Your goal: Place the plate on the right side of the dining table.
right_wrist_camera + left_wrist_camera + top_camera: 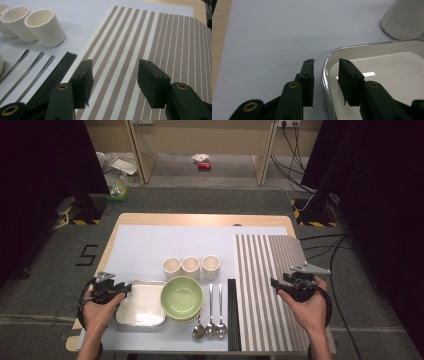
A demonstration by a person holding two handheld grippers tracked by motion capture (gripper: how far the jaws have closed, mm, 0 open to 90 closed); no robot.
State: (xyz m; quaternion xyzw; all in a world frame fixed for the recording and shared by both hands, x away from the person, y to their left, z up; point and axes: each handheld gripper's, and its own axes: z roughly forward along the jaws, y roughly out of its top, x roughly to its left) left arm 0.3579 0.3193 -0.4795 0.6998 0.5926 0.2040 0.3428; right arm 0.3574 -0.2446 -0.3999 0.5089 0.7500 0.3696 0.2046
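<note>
while three cups (191,266) stand, three spoons (210,312), one tray (141,305), one bowl (181,297)

green bowl (182,296); brown-white striped mat (270,285); cream cups (190,266)

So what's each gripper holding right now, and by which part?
Nothing yet: left gripper straddles the tray rim, pads not pressing; right gripper open above the striped mat.
</note>
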